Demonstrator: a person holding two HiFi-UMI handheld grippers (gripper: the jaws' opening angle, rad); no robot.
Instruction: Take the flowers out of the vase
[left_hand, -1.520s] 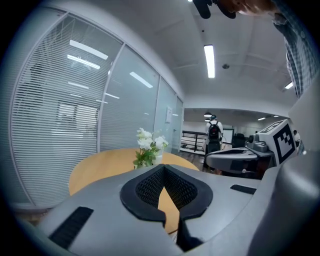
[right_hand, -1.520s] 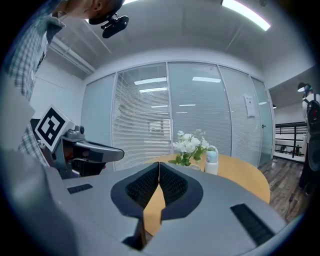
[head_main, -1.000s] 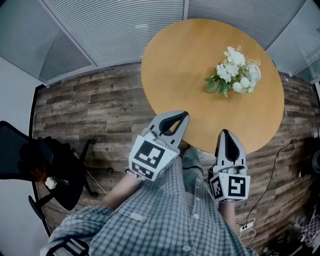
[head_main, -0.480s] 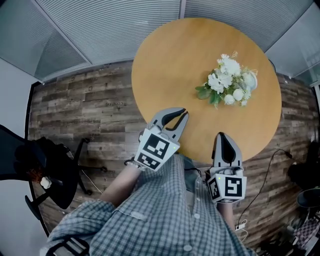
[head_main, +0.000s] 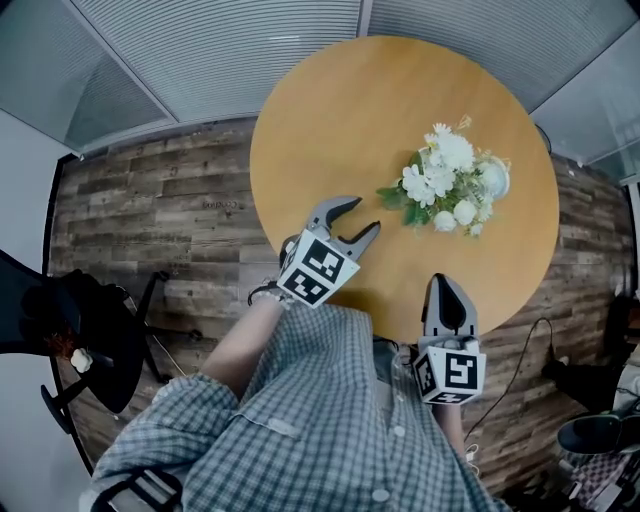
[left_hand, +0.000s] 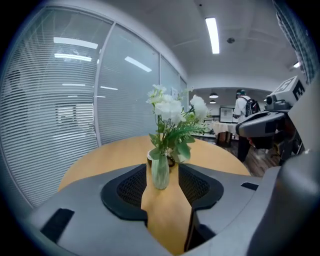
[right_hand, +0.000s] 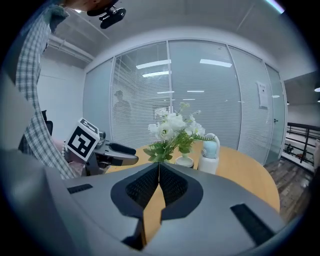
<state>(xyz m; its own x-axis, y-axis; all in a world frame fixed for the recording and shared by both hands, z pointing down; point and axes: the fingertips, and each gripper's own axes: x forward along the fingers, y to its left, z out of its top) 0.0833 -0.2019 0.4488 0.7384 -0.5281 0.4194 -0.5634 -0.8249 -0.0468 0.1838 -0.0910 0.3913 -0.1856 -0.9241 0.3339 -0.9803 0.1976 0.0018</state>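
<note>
From where I stand, the round wooden worktop (head_main: 330, 110) carries the flowers (head_main: 440, 182), a white bunch with green leaves, just off its middle toward 4 o'clock. Their stems sit in a slim, pale glass vase (left_hand: 160, 172) that stands upright. A white bottle (head_main: 492, 178) with a pale blue top stands just beside the bunch at its 3 o'clock. The person, in a checked shirt (head_main: 320, 420), leans in from the 6 o'clock side with both tools held low. The left gripper (head_main: 362, 215) is over the worktop near its 7 o'clock rim and points toward 2 o'clock at the flowers. Its jaws are opening, and nothing is pressed between them: the left gripper view frames the vase in the gap, but the vase is farther out on the worktop, apart from the pads. The right gripper (head_main: 445, 285) is at the 6 o'clock rim and points toward 12 o'clock, with its jaws closed together and empty. The flowers lie ahead of it, apart. A black chair (head_main: 75, 330) stands on the plank floor (head_main: 170, 210) out at 9 o'clock, and slatted blinds (head_main: 230, 50) run behind glass along the 12 o'clock side.
</note>
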